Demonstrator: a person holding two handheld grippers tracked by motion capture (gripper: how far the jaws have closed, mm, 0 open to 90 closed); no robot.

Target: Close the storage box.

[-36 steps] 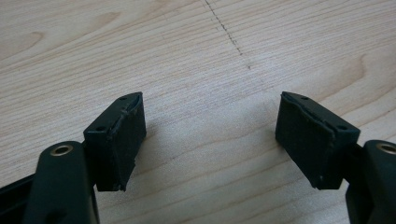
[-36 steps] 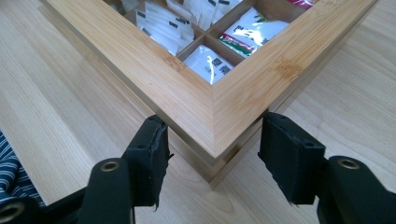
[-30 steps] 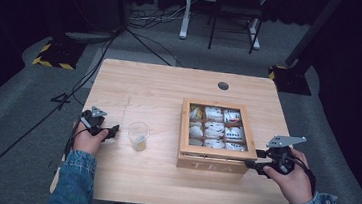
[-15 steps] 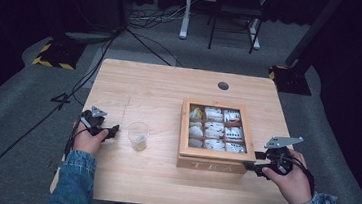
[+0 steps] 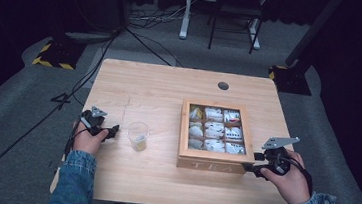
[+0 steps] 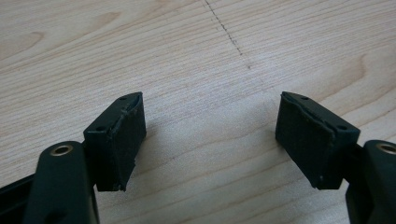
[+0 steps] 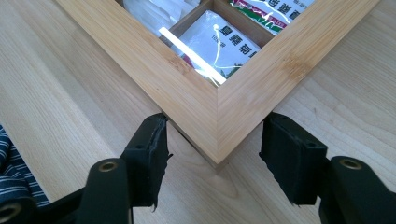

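Dim studio floor, cables and a wooden table (image 5: 170, 88) framed the scene. Tea box (image 5: 212, 160), glass lid down over its packets, sat toward the table's right; clear cup (image 5: 137, 136) stood just left of it. Right gripper (image 7: 215, 149), jaws apart, straddled the box's near right corner without clamping. Left gripper (image 6: 210, 135), jaws wide apart, hovered over bare wood left of the cup. Judged barely begun: lid unopened, no packet lifted. Compared with a second earlier, hardly changed, both hands parked.
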